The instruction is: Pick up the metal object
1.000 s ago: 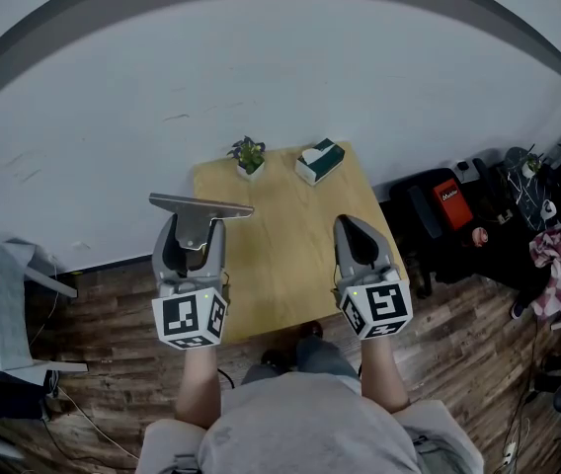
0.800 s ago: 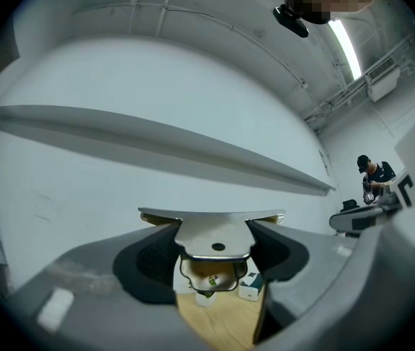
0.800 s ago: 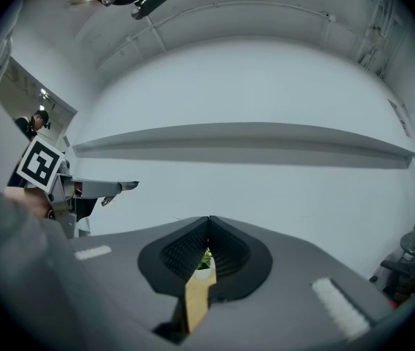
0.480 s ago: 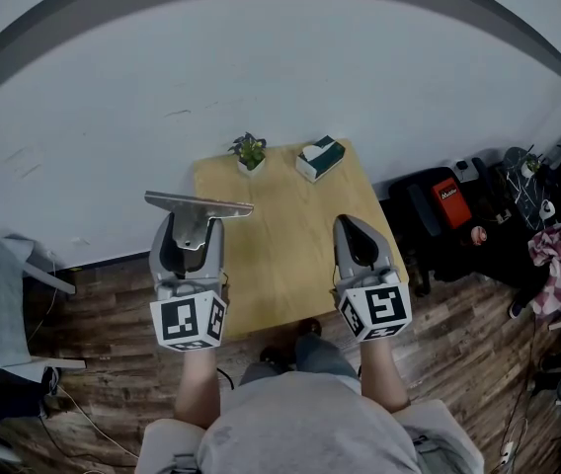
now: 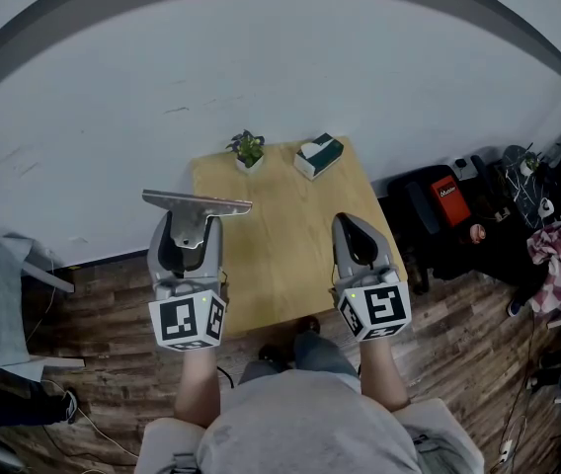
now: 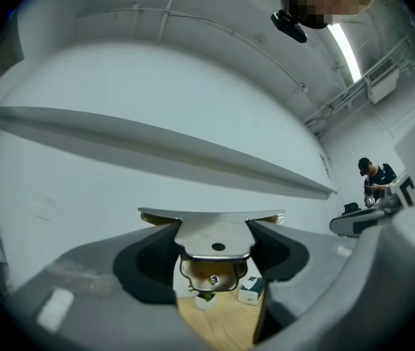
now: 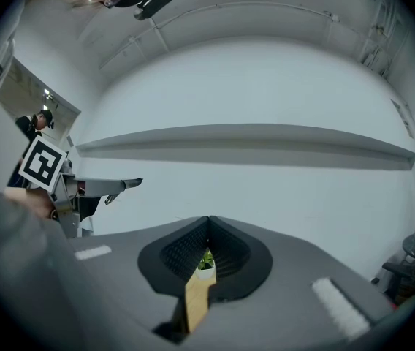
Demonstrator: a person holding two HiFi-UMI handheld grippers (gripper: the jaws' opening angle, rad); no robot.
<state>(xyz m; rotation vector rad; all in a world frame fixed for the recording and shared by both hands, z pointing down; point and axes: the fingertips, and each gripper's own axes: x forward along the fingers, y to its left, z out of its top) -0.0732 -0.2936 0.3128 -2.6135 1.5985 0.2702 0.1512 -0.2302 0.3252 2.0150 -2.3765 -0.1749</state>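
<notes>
Now the left gripper (image 6: 213, 253) clamps its fingers (image 6: 153, 258) on the metal object (image 6: 215, 232), wide bar just past them so it likely cannot slip, and the right gripper (image 7: 209, 248) has its fingers together.

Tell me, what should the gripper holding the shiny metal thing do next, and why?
Probably just lift a little higher, slowly and level. The left gripper has its jaws clamped on the stem of the T-shaped metal piece, already clear of the wooden table, and its long crossbar sticks out both sides, so a quick tilt might make it slip.
</notes>
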